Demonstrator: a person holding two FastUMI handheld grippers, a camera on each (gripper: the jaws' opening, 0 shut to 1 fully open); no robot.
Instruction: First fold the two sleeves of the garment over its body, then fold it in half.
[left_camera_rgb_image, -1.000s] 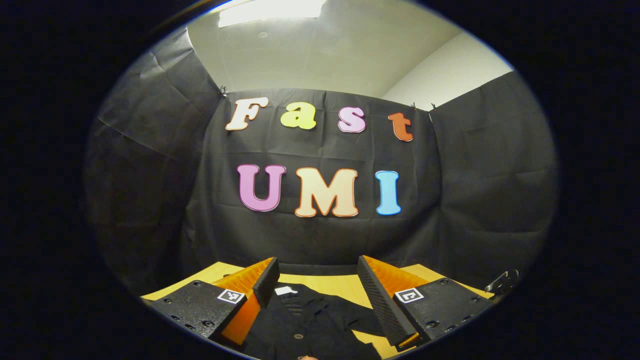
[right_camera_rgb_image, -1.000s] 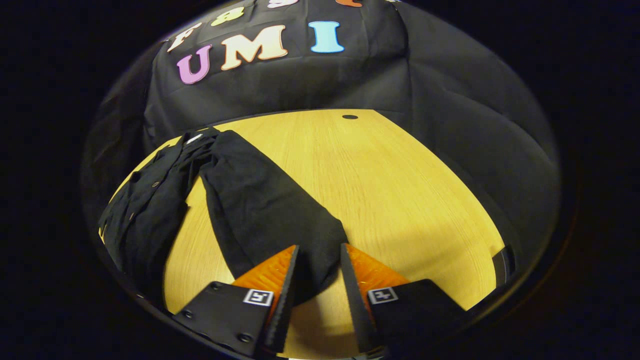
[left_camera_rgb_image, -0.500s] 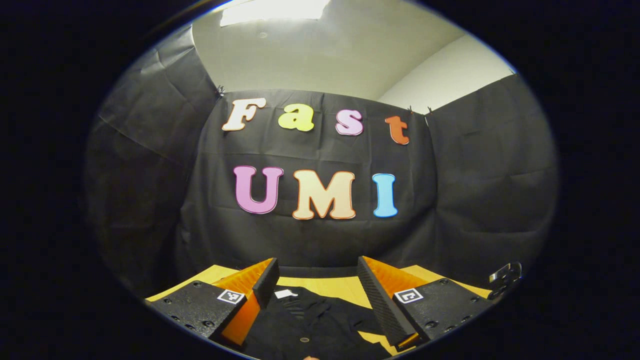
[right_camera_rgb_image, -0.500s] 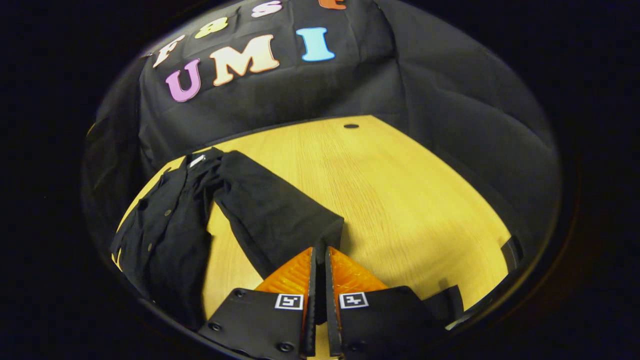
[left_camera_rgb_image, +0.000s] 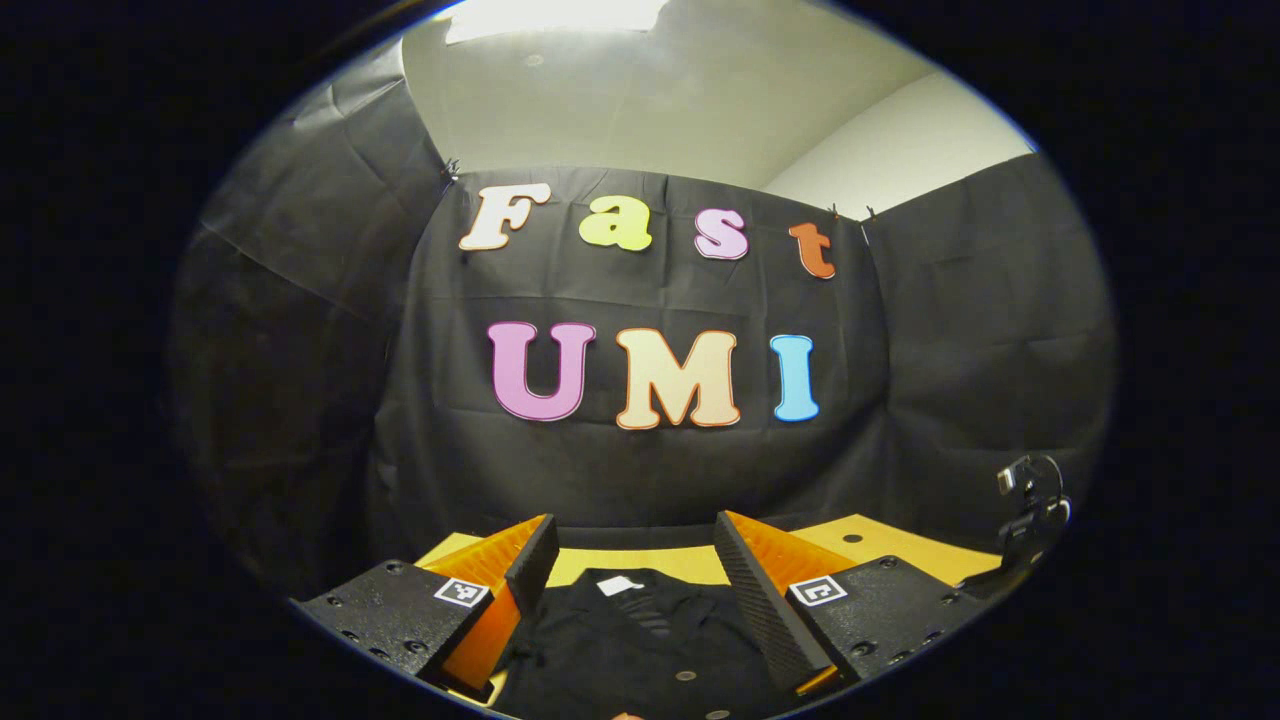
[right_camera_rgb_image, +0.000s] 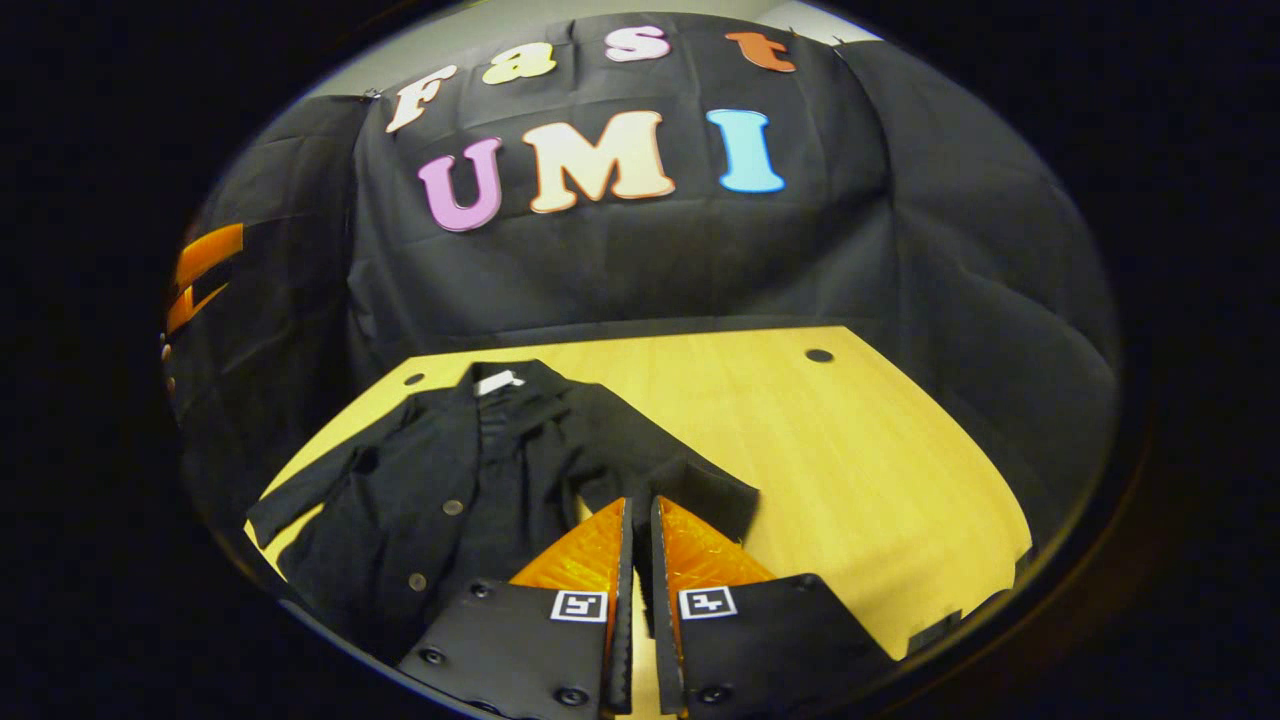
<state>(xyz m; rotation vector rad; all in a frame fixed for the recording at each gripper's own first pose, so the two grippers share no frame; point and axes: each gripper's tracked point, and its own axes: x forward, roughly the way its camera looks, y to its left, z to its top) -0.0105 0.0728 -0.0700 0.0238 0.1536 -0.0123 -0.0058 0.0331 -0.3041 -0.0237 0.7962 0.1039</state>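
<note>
- Garment (right_camera_rgb_image: 470, 480): dark buttoned jacket, laid flat on the wooden table (right_camera_rgb_image: 860, 480), collar w/ white label (right_camera_rgb_image: 497, 381) toward the booth's back wall
- In right gripper view, jacket is seen left of centre on the table; light buttons (right_camera_rgb_image: 453, 507) run down its front
- One sleeve (right_camera_rgb_image: 300, 500) is stretched out to the left of the jacket's body, flat on the table
- Other sleeve (right_camera_rgb_image: 660, 480) is drawn in toward the body, cuff end lifted at the right gripper (right_camera_rgb_image: 638, 520)
- Right gripper: fingers pressed nearly together, w/ sleeve cloth pinched between them; a thin gap is left lower down
- Left gripper (left_camera_rgb_image: 634, 560): fingers spread wide, nothing held between them; it hovers above the jacket's collar area
- In left gripper view, jacket's collar, label (left_camera_rgb_image: 618, 586) & two buttons (left_camera_rgb_image: 684, 676) are seen between the spread fingers, below them, not touched
- Other gripper's dark hardware (left_camera_rgb_image: 1030, 505) is seen at far right edge of left gripper view, above the table (left_camera_rgb_image: 900, 545); detail too small to be told
- Two small dark holes (right_camera_rgb_image: 818, 355) are seen in the tabletop near its far edge, one beside the jacket's shoulder, one well apart to the right
</note>
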